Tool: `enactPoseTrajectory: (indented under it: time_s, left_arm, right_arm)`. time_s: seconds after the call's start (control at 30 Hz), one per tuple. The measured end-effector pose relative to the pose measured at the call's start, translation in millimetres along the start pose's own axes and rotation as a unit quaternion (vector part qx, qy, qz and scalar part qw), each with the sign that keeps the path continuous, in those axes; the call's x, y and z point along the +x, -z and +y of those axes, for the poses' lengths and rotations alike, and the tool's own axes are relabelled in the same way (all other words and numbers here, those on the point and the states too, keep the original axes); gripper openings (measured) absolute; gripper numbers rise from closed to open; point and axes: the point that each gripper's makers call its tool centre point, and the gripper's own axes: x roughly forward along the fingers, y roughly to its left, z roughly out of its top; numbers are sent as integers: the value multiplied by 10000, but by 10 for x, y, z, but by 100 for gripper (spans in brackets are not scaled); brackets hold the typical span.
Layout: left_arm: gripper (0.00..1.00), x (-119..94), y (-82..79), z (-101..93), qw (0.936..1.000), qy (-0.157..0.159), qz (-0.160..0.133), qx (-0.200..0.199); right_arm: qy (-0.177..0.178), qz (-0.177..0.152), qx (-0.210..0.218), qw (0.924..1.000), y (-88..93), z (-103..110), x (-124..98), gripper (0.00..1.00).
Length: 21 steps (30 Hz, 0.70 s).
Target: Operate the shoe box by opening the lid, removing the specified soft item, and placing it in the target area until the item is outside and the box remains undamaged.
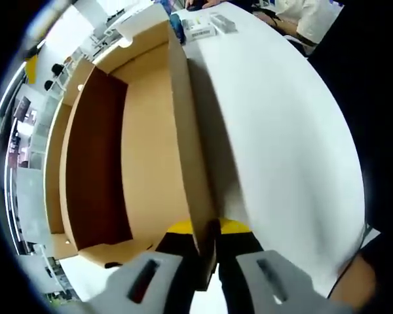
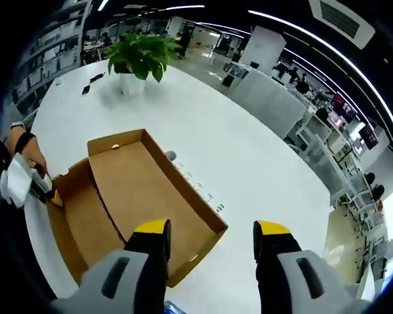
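My left gripper (image 1: 208, 252) clamps the box (image 2: 128, 196) wall to steady it, my right gripper (image 2: 211, 239) hangs apart above the raised lid (image 2: 154, 190), and I can't see the soft item inside.

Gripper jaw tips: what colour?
Yellow tips on black jaws; clearest on the right gripper in the right gripper view.

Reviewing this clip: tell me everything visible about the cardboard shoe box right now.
The shoe box is plain brown cardboard, open, lying on the white table. Its hinged lid is folded back flat beside the tray, small dark print along one edge. The tray's visible interior looks bare. The left gripper is closed on one upright wall at a corner. The right gripper hovers open above the lid, not touching.
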Motion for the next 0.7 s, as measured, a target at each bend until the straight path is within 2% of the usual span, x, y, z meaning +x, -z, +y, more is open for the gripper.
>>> enactPoseTrajectory:
  time_s: [0.13, 0.3, 0.4, 0.43, 0.5, 0.57, 0.6, 0.7]
  left_arm:
    - [7, -1, 4, 1, 10000, -23, 9, -25]
    - [7, -3, 7, 3, 10000, -12, 7, -36]
    - [7, 0, 5, -2, 10000, -17, 16, -30]
    - [7, -1, 9, -2, 10000, -20, 21, -28]
    - [7, -5, 10, -2, 10000, -9, 9, 27]
    - [7, -5, 8, 5, 10000, 4, 9, -9]
    - [7, -4, 7, 7, 10000, 10, 28, -32]
    - [7, 5, 6, -4, 10000, -9, 85, -28]
  right_arm:
    - [-19, 135, 136, 9998, -24, -100, 201, 53]
    - [-13, 319, 149, 9994, 1, -176, 347, 52]
    - [83, 412, 78, 9991, 23, -214, 407, 54]
    - [214, 529, -19, 9984, 62, -265, 458, 55]
    - [204, 579, 90, 9981, 94, -269, 494, 54]
    - [137, 516, 348, 9980, 85, -244, 514, 51]
    - [157, 495, 395, 9979, 80, -251, 515, 46]
    - [216, 457, 316, 9982, 77, -257, 502, 38]
